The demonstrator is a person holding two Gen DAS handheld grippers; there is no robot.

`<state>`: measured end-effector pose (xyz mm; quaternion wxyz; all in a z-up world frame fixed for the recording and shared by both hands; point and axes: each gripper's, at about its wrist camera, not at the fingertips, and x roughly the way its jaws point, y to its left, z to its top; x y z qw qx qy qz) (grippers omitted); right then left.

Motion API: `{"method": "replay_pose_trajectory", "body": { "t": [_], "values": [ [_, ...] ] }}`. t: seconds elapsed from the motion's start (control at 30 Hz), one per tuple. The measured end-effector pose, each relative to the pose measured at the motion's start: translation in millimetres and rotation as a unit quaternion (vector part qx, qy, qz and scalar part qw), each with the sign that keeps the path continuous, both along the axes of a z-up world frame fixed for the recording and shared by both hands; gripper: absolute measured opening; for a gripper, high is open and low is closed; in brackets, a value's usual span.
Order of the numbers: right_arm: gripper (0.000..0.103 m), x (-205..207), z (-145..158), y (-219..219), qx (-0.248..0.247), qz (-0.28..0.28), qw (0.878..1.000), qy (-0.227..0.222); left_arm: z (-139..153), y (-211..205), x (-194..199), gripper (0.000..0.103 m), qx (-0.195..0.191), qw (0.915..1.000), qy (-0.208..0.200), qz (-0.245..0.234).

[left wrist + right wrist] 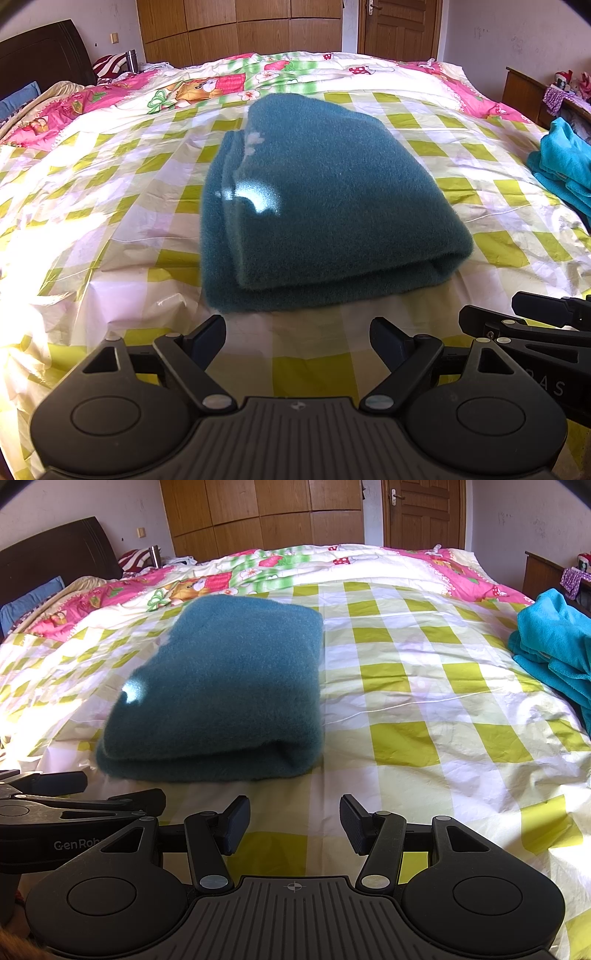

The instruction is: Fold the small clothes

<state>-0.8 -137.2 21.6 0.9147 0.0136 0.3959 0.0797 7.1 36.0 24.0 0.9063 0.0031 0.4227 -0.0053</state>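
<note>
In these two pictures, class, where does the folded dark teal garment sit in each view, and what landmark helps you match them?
Left wrist view: folded dark teal garment lies centre, just beyond the open left claw.
Right wrist view: it lies left of centre, ahead of the open right claw.
Shared landmark: the bright turquoise pile at the right edge.

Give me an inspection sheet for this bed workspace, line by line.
Surface: checked bedspread, wrinkled, sunlit at left.
Job's things: folded teal fleece garment lying flat; unfolded turquoise garment heaped at the right edge.
Clutter: striped pillow and metal flask near the headboard.
Grippers: left gripper and right gripper open, empty, short of the fleece.
Cables: nothing seen.
Surroundings: wooden wardrobe, door.
</note>
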Motion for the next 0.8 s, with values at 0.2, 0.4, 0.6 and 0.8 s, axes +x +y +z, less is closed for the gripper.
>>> {"method": "replay_pose_trajectory", "body": {
  "t": [0.2,0.4,0.6,0.8],
  "values": [
    [0.054,-0.3,0.1,0.3,0.0,0.0,1.0,0.0,-0.1,0.0,0.1,0.096,0.0,1.0,0.0,0.0],
    [0.054,-0.3,0.1,0.5,0.0,0.0,1.0,0.0,-0.1,0.1,0.0,0.096,0.0,1.0,-0.001,0.001],
    [0.054,-0.3,0.2,1.0,0.0,0.0,1.0,0.0,-0.5,1.7,-1.0,0.096,-0.001,1.0,0.0,0.002],
    [0.054,-0.3,0.8,1.3,-0.001,0.0,1.0,0.0,-0.5,1.9,-1.1,0.096,0.0,1.0,-0.001,0.002]
  ]
}}
